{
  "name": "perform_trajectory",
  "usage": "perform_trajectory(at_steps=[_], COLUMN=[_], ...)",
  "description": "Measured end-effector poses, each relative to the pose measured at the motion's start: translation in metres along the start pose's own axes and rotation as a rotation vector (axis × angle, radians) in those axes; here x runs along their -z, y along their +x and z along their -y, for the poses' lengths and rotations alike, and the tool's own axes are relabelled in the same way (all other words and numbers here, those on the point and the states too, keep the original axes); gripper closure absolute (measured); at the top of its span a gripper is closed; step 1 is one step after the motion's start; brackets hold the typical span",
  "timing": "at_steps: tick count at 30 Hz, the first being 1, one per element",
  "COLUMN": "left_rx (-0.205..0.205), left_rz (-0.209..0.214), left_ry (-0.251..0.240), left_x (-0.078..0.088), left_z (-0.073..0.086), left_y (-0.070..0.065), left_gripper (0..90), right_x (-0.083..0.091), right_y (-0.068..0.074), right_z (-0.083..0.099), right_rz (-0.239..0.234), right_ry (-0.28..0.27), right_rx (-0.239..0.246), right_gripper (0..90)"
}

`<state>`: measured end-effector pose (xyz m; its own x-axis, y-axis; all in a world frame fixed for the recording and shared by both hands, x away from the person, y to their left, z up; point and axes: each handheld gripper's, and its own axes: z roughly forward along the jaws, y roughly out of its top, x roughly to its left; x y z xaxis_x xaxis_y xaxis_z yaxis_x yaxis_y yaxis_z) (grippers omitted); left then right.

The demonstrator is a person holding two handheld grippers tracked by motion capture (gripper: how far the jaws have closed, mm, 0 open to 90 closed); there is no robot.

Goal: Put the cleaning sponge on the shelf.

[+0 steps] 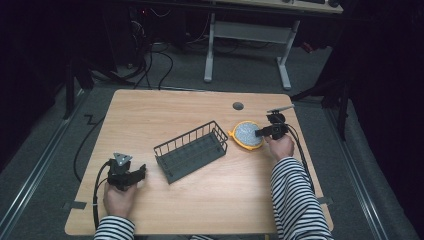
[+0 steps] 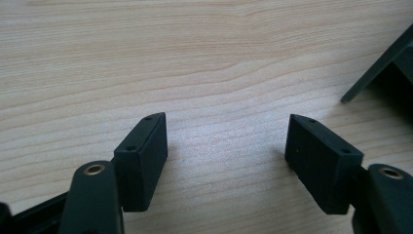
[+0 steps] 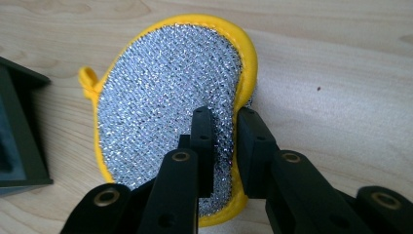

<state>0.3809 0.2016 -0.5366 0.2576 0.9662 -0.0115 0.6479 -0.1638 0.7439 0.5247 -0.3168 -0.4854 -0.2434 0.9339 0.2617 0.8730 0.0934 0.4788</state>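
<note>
A round scouring pad [image 3: 165, 107] with a silver mesh face and a yellow rim lies on the wooden table [image 1: 200, 200], just right of a dark wire basket [image 1: 191, 150]. My right gripper [image 3: 225, 122] is shut on the pad's near edge, pinching mesh and yellow rim between its jaws; from above the same pad [image 1: 246, 133] sits at the tip of that gripper [image 1: 262, 132]. My left gripper [image 1: 136, 174] rests at the table's front left, held by a hand. Its jaws stand wide apart over bare wood, left gripper [image 2: 226, 141] open with nothing between them.
A corner of the basket [image 2: 384, 63] shows at the right of the left gripper view. A small round grommet [image 1: 238, 106] is set in the table near the far edge. Beyond the table stands a white desk frame [image 1: 247, 40] amid floor cables.
</note>
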Motion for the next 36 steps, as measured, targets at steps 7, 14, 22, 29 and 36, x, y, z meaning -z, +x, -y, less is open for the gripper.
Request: perform_trajectory(at_steps=[7, 14, 22, 29, 36], left_rx=[0.000, 0.000, -0.002, -0.008, -0.009], left_rz=[0.001, 0.001, 0.002, 0.011, 0.011], left_ry=[0.000, 0.000, 0.000, -0.003, -0.003], left_x=[0.000, 0.000, 0.000, 0.000, 0.000], left_z=[0.000, 0.000, 0.000, 0.000, 0.000], left_y=[0.000, 0.000, 0.000, 0.000, 0.000], left_gripper=[32.4, 32.3, 32.4, 34.7, 34.5], right_x=[0.018, 0.042, 0.061, 0.078, 0.095], right_y=[0.002, 0.006, 0.008, 0.015, 0.025], right_z=[-0.002, -0.003, -0.001, 0.001, 0.001], right_rz=[-0.008, -0.007, -0.016, -0.041, -0.055], right_ry=[-0.044, -0.104, -0.139, -0.175, -0.189], right_rx=[0.016, 0.055, 0.093, 0.126, 0.173], right_gripper=[79.3, 79.2, 79.2, 79.2, 79.2])
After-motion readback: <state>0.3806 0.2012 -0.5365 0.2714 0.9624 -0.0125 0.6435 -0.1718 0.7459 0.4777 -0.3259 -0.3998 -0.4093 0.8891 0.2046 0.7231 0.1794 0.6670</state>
